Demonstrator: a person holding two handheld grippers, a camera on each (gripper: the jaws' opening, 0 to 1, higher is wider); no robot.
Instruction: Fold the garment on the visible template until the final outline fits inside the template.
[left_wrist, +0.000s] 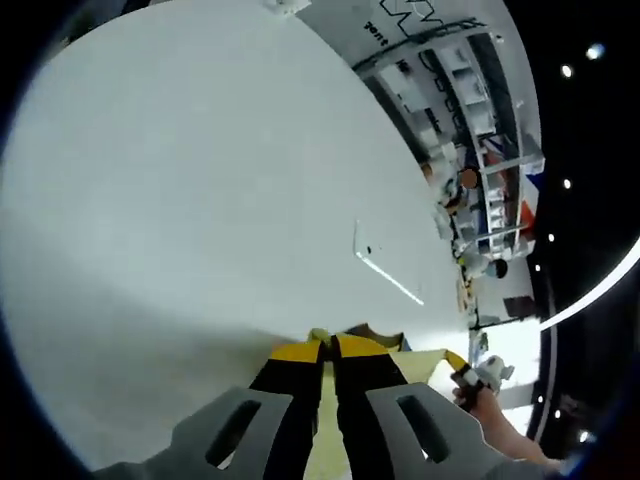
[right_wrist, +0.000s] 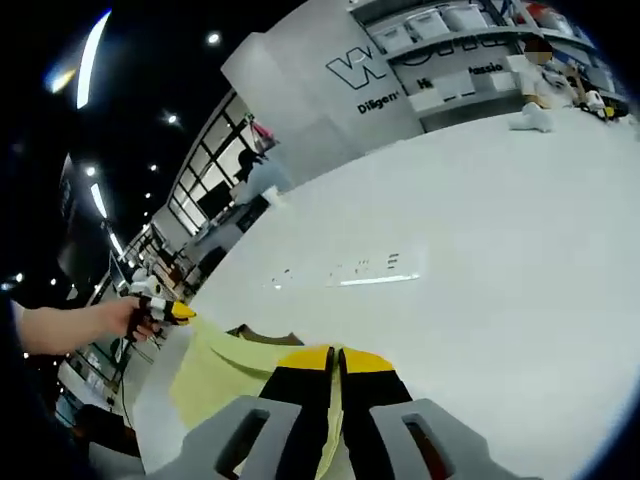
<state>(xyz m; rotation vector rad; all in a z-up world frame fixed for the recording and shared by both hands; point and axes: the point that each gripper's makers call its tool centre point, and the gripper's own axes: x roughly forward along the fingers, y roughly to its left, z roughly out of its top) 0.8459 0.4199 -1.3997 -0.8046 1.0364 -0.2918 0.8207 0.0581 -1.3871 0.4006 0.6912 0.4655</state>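
A pale yellow garment (right_wrist: 215, 375) with a brown collar (right_wrist: 265, 335) hangs lifted over the white table (right_wrist: 480, 230). My right gripper (right_wrist: 335, 358) is shut on its edge, and a strip of cloth runs down between the black, yellow-tipped jaws. At the left a hand holds my left gripper (right_wrist: 168, 311) on the garment's far corner. In the left gripper view, my left gripper (left_wrist: 330, 348) is shut on the garment (left_wrist: 420, 365), and the right gripper (left_wrist: 466, 372) holds it at the lower right. Faint template lines (left_wrist: 385, 275) (right_wrist: 350, 275) lie on the table beyond the cloth.
The white table (left_wrist: 180, 200) stretches wide ahead of both grippers. Shelves with boxes (left_wrist: 480, 130) stand past its far edge. A white wall with lettering (right_wrist: 400, 80) and a person by the windows (right_wrist: 262, 172) are behind the table.
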